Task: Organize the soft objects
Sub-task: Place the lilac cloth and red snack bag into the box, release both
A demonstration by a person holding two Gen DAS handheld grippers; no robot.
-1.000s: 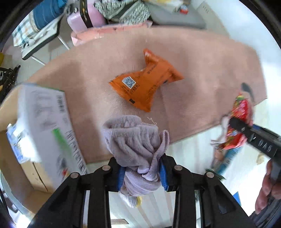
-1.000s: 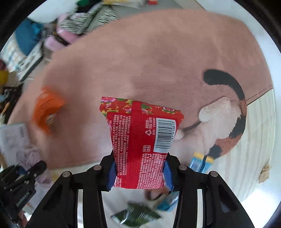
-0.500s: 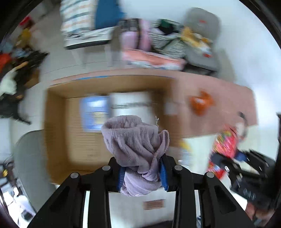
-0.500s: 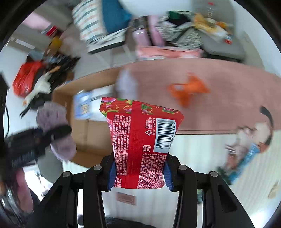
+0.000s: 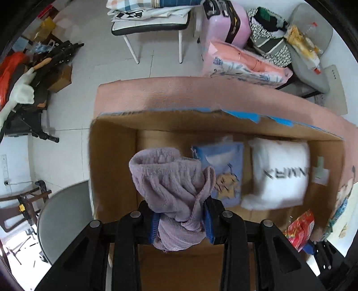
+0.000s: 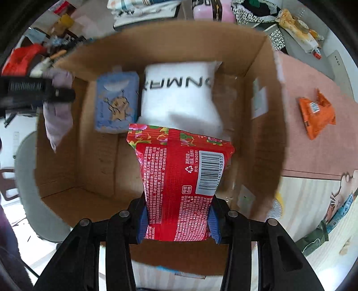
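My left gripper [image 5: 181, 220] is shut on a lilac fluffy towel [image 5: 170, 179] and holds it over the left part of an open cardboard box [image 5: 116, 165]. My right gripper [image 6: 177, 220] is shut on a red snack packet [image 6: 179, 179] and holds it over the same box [image 6: 264, 125]. In the box lie a white soft pack with black letters [image 5: 279, 172] and a light blue pack [image 5: 223, 170]. The right wrist view shows both packs [image 6: 179, 98] [image 6: 116, 103], the left gripper [image 6: 33, 91] and the towel [image 6: 58, 118].
The box stands on a pink rug [image 5: 201, 94]. An orange snack packet [image 6: 315, 114] lies on the rug right of the box. More packets lie on the floor at far right [image 6: 335, 219]. A chair, pink suitcase [image 5: 223, 20] and bedding stand behind.
Both grippers swung from over the rug to over the open box, each still holding its item. The box interior with the white and blue packs now fills both views.
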